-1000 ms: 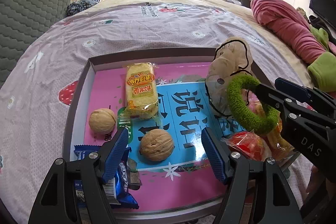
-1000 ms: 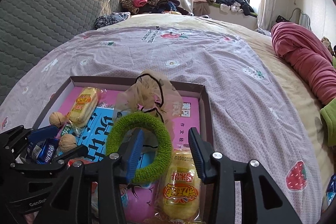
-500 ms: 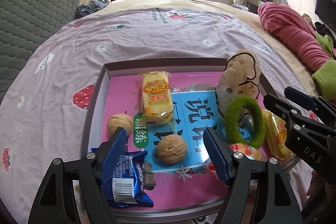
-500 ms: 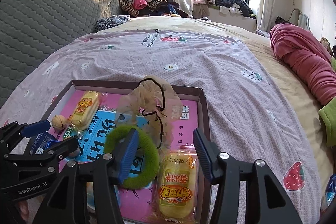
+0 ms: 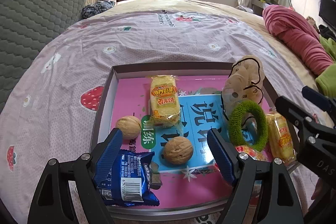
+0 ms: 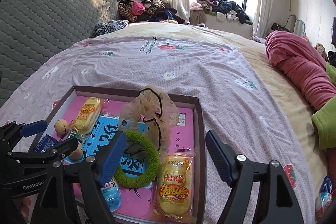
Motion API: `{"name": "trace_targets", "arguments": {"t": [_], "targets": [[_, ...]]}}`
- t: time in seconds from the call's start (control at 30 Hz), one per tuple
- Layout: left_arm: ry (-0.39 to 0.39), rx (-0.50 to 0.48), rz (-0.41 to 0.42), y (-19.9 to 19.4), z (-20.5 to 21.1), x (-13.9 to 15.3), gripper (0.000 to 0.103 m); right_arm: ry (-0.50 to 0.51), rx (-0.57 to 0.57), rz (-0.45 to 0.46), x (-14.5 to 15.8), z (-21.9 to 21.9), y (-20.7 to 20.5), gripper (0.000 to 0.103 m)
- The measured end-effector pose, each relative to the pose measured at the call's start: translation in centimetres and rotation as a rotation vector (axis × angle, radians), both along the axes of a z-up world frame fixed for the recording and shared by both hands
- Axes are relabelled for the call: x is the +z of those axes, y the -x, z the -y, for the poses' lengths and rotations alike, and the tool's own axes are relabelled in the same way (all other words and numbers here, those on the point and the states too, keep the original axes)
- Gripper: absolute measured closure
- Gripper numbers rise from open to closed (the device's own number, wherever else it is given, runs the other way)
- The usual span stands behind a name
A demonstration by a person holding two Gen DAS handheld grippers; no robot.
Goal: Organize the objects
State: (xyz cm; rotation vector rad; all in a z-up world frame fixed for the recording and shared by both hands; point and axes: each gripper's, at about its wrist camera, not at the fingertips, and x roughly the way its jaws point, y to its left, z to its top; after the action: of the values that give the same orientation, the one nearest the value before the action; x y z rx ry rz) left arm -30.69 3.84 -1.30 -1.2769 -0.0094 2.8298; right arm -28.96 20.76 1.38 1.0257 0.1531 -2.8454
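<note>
A shallow grey-rimmed box (image 5: 168, 65) with a pink and blue book inside lies on the bed. In it are two walnuts (image 5: 178, 150) (image 5: 128, 127), a yellow rice-cake packet (image 5: 164, 101), a second packet (image 6: 175, 184), a green scrunchie (image 5: 247, 125) (image 6: 137, 159), a beige gauzy scrunchie (image 5: 245, 79) (image 6: 149, 110) and a blue snack packet (image 5: 126, 180). My left gripper (image 5: 164, 150) is open above the box's near edge, around the front walnut. My right gripper (image 6: 166, 155) is open and empty above the scrunchie and second packet.
The box rests on a pink strawberry-print sheet (image 5: 147, 39). A rolled pink blanket (image 6: 298, 64) and green cloth (image 6: 325, 119) lie at the right. A grey quilted headboard (image 6: 42, 14) is at the left. Clothes are piled by the window (image 6: 218, 3). A small packet (image 6: 324, 198) lies on the sheet at right.
The green scrunchie left my right gripper and now lies in the box. Both grippers have drawn back and up from the box. The blue packet shows more fully.
</note>
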Motion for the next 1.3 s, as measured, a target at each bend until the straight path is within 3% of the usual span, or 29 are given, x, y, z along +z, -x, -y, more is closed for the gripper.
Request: {"name": "trace_targets", "arguments": {"t": [0.17,0.87,1.3], "targets": [[-0.014,0.004,-0.019,-0.3,0.3,0.6,0.016,-0.014,-0.014,-0.018,0.5,0.1,-0.7,0.016],[-0.014,0.015,-0.079,-2.4,0.4,3.3,0.016,0.024,-0.024,-0.058,2.2,-0.2,-4.0,0.010],[-0.012,0.068,-0.060,-8.8,1.7,3.5,0.016,0.082,-0.026,-0.054,3.5,-1.0,-8.8,0.005]]}}
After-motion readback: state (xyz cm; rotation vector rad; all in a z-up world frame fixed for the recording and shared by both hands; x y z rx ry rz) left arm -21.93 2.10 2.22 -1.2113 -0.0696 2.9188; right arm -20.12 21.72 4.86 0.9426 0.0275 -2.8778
